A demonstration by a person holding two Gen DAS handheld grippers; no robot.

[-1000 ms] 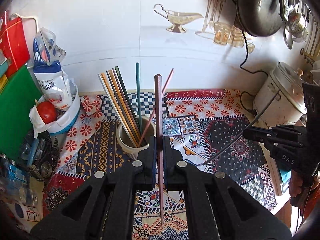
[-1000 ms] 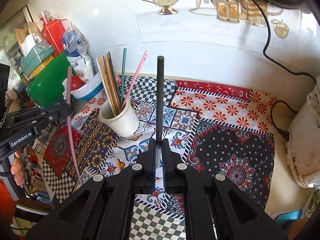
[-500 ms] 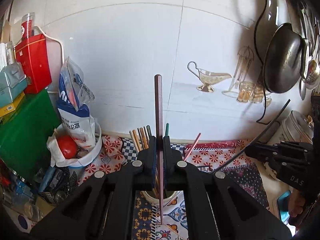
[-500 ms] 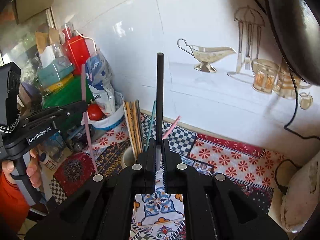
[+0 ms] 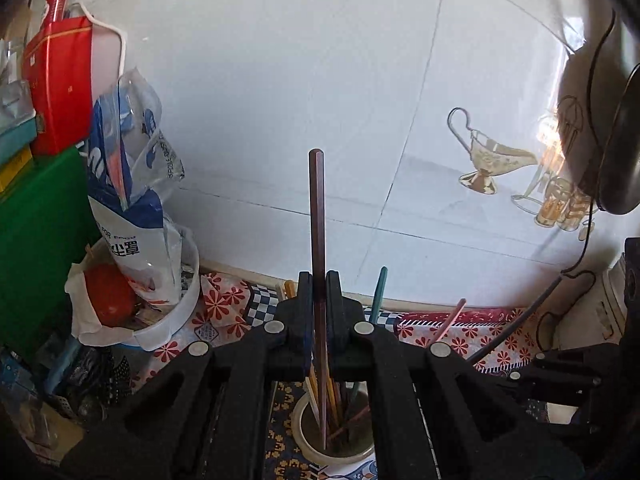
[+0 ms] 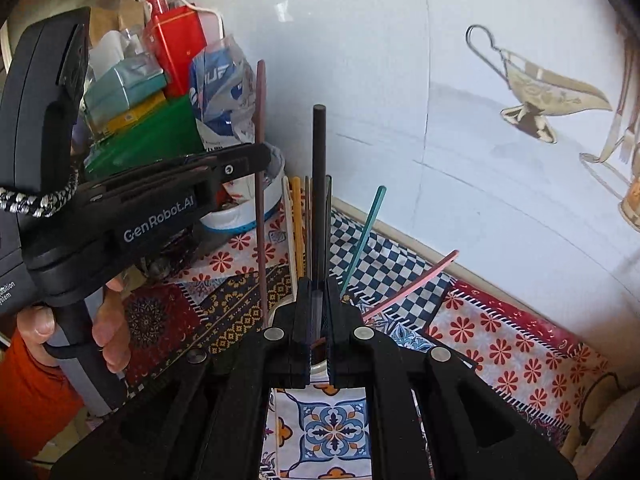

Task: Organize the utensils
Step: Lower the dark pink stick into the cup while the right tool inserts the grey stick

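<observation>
My left gripper (image 5: 319, 312) has its jaws clamped on a brown chopstick (image 5: 317, 216), upright, its lower tip inside the ceramic cup (image 5: 304, 436) among the other chopsticks (image 5: 334, 396). My right gripper (image 6: 319, 316) pinches a black chopstick (image 6: 319, 184) upright, near the cup. Beyond, the patterned cloth (image 6: 520, 364) reaches the tiled wall (image 5: 320, 60).

"GenRobot.AI" in white on the left tongs (image 6: 240, 168), Chinese characters "业罩" on the blue-and-white bag (image 5: 132, 216)
</observation>
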